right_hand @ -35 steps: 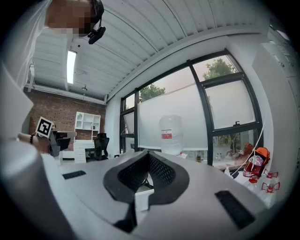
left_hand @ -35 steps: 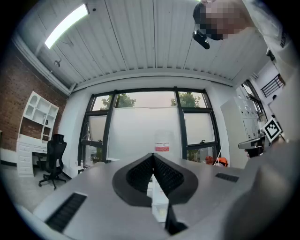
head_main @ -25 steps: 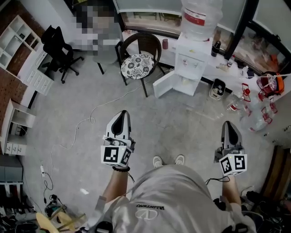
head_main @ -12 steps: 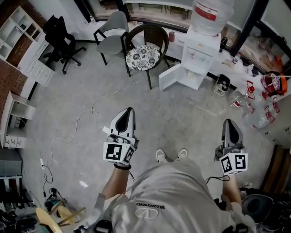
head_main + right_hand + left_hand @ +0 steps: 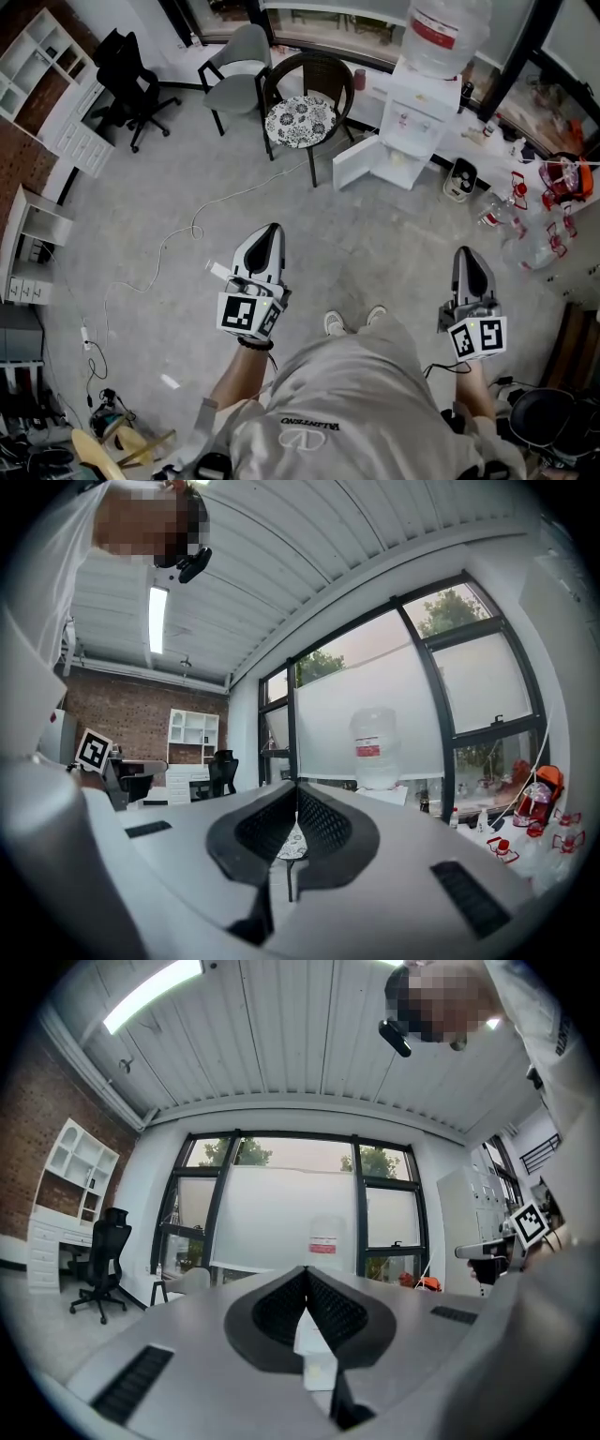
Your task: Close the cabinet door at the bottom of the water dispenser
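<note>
I stood well apart from the water dispenser (image 5: 413, 105), whose cabinet door (image 5: 357, 162) at the bottom hung open, swung out toward the chair (image 5: 302, 117). My left gripper (image 5: 271, 230) and right gripper (image 5: 466, 254) were both empty, jaws pressed together, held level and pointing ahead on either side of me. I judged I should walk closer, set one closed tip on the door's outer face near its free edge, and push evenly.

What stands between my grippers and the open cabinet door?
Nothing visible: bare floor runs from the left gripper and right gripper to the cabinet door. The cushioned chair stands clear, left of it.
</note>
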Demonstrator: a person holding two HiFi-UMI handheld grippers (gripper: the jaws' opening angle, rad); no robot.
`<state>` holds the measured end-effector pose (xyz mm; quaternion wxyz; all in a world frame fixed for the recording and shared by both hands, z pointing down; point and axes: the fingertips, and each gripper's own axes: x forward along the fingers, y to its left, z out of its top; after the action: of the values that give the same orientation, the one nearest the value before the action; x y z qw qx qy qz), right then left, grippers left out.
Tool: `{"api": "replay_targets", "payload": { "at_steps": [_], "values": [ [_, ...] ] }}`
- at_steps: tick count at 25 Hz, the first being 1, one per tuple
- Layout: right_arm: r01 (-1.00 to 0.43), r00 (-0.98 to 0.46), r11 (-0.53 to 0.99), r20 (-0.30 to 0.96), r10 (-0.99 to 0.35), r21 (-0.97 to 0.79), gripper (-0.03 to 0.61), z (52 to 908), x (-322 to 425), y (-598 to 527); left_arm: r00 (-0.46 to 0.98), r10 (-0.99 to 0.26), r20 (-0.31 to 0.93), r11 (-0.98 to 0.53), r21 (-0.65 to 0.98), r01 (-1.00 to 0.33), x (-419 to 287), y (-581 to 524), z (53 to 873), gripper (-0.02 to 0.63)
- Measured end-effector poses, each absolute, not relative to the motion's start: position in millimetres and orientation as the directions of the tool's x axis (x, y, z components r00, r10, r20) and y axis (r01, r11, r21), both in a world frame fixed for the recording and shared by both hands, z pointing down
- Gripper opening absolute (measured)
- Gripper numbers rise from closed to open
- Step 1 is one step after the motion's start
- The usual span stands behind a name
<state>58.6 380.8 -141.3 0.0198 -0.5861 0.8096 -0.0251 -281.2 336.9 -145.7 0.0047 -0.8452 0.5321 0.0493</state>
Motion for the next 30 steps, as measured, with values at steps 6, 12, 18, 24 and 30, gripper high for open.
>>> {"api": "replay_targets", "payload": {
  "at_steps": [6,12,18,24,30],
  "values": [
    [-0.941,-0.333,0.332,0.009,-0.943,-0.067,0.017,-135,53,372,0.438,-0.896,-0.074,-0.442,0.048,-0.896,-275,330,-140,0.002],
    [-0.934,-0.348,0.345,0.014,-0.937,-0.087,0.017,-131,57,349,0.433,-0.899,-0.067,-0.436,0.044,-0.899,-265,316,-139,0.001],
    [-0.923,-0.375,0.373,0.000,-0.927,-0.089,0.017,-135,62,319,0.418,-0.905,-0.082,-0.422,0.040,-0.906,-253,294,-147,0.002],
    [-0.917,-0.397,0.397,-0.003,-0.918,-0.045,0.017,-136,75,288,0.440,-0.891,-0.116,-0.447,0.047,-0.893,-219,273,-155,0.002],
    [-0.903,-0.428,0.428,-0.007,-0.904,-0.034,0.017,-139,97,251,0.438,-0.891,-0.118,-0.446,0.047,-0.894,-183,243,-159,0.002]
  ]
}}
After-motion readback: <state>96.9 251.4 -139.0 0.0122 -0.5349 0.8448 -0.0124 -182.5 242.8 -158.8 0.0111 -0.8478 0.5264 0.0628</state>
